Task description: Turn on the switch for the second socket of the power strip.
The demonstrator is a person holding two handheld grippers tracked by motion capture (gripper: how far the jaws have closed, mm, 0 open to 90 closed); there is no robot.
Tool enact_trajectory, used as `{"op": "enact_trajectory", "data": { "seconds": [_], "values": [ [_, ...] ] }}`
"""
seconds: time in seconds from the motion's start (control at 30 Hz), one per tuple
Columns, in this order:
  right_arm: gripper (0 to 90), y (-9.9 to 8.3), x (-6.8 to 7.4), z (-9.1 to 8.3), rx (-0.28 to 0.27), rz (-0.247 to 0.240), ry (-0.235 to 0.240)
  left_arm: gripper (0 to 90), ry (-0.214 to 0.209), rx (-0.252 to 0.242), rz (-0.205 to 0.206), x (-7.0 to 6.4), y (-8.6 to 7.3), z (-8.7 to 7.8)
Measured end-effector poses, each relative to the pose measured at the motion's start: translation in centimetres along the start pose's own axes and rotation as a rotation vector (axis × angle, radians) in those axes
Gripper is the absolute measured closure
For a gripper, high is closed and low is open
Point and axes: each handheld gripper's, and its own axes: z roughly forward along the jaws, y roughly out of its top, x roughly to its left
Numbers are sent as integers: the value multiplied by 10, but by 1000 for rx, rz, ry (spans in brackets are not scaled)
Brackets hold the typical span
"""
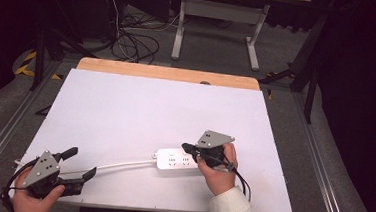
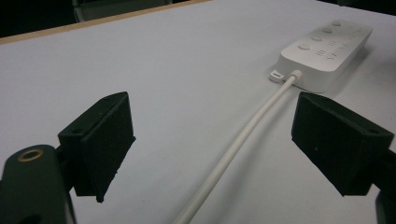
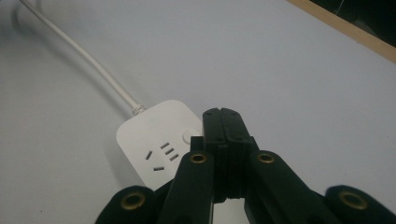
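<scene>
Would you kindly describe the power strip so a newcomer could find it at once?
Start at the white table and go to its near right part. The power strip lies flat there under the shut right gripper. It is a white slab trailing a white cord towards the left gripper.

Bright light floods the white table [image 1: 140,112], surroundings stay dark, and close views look soft.
</scene>
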Motion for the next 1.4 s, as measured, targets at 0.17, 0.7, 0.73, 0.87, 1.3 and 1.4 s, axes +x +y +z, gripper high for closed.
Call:
{"op": "enact_trajectory", "data": {
  "seconds": [0.17, 0.7, 0.73, 0.87, 1.3, 1.4],
  "values": [
    [808, 0, -2, -2, -5, 15, 34, 134, -1, -1, 2, -1, 0, 0],
    [267, 5, -4, -25, -75, 95, 22, 132, -10, 9, 6, 0, 0, 0],
    [267, 5, -4, -25, -75, 95, 22, 132, -12, 5, 5, 0, 0, 0],
    [199, 3, -5, -31, -76, 99, 9, 130, -12, 7, 6, 0, 0, 0],
    [124, -14, -14, -57, -108, 134, -16, 125, -15, 15, 17, 0, 1, -1],
    [95, -19, -16, -62, -105, 135, -1, 125, -17, 15, 16, 0, 1, -1]
  ]
}}
